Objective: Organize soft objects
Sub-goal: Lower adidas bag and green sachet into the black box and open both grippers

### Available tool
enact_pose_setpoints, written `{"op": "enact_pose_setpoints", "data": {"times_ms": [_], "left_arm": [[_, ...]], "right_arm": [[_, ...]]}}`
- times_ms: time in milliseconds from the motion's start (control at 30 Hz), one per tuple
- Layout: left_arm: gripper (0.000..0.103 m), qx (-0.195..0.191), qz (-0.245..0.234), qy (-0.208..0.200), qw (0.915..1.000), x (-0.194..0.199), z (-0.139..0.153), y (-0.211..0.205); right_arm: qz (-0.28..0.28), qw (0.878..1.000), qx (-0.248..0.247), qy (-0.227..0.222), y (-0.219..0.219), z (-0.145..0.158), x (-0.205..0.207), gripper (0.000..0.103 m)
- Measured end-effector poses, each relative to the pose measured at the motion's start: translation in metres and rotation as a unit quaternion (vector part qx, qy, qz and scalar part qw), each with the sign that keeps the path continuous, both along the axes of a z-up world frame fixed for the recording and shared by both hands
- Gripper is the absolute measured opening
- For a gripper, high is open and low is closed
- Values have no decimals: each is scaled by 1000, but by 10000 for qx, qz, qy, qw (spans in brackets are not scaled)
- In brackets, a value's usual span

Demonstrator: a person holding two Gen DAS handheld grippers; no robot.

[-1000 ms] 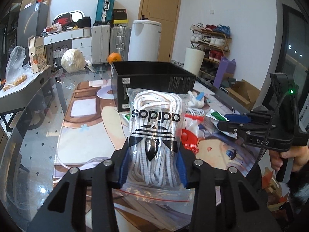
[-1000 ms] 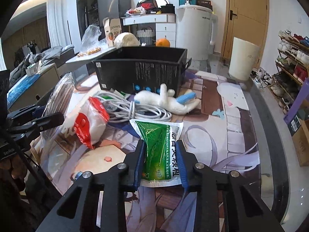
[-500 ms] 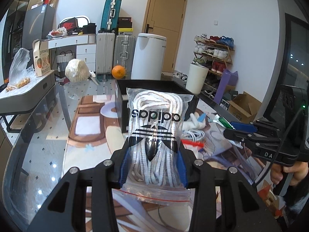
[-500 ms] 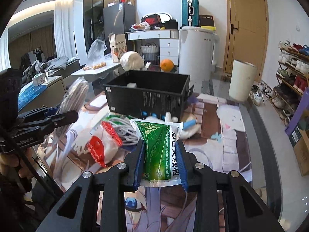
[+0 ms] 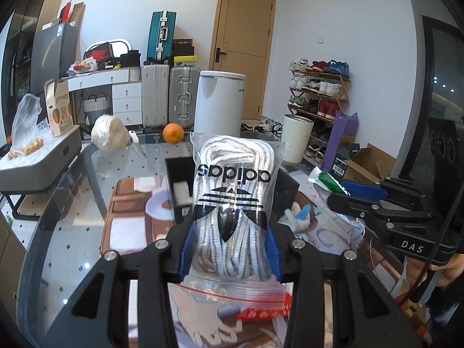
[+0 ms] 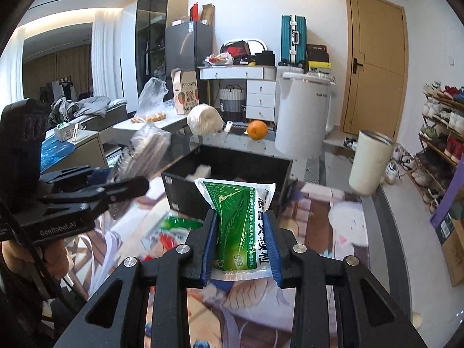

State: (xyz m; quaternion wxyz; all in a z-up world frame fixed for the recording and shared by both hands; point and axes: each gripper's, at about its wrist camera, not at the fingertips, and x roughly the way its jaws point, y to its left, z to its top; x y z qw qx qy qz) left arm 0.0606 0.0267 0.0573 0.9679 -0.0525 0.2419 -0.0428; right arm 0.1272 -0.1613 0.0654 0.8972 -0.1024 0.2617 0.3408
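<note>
Now we squeeze the bag of white laces (image 5: 232, 203) in our left gripper (image 5: 229, 249) jaws | right gripper (image 6: 240, 246) jaws pinch the green packet (image 6: 236, 220) | black box (image 6: 226, 174) sits ahead.

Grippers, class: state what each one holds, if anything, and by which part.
The left gripper clamps the bag of white laces by its lower sides, above the zip seal. The right gripper clamps the green pouch by its lower sides.
</note>
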Motion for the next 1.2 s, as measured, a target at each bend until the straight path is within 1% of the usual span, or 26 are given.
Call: {"op": "enact_pose_setpoints", "data": {"times_ms": [233,367,533,800,967,1200], "left_arm": [[40,90,-8,-10,10000,24,8,1],[40,110,5,58,9999,41,8,4],[40,105,30,165,9998,62,3,7],[40,89,103,370,9992,92,-7,10],[40,107,116,501,9986,105,-12,13],[40,199,-3,635,9978,115,-12,11]], "right_arm": [[48,9999,18,-88,10,13,18,31],[114,9999,-42,-69,16,16,33,31],[190,9997,-157,60,27,9,56,31],[265,9989,-370,133,50,1,88,31],[317,9979,-525,219,59,-6,107,31],[379,9956,-815,244,77,-17,119,31]]}}
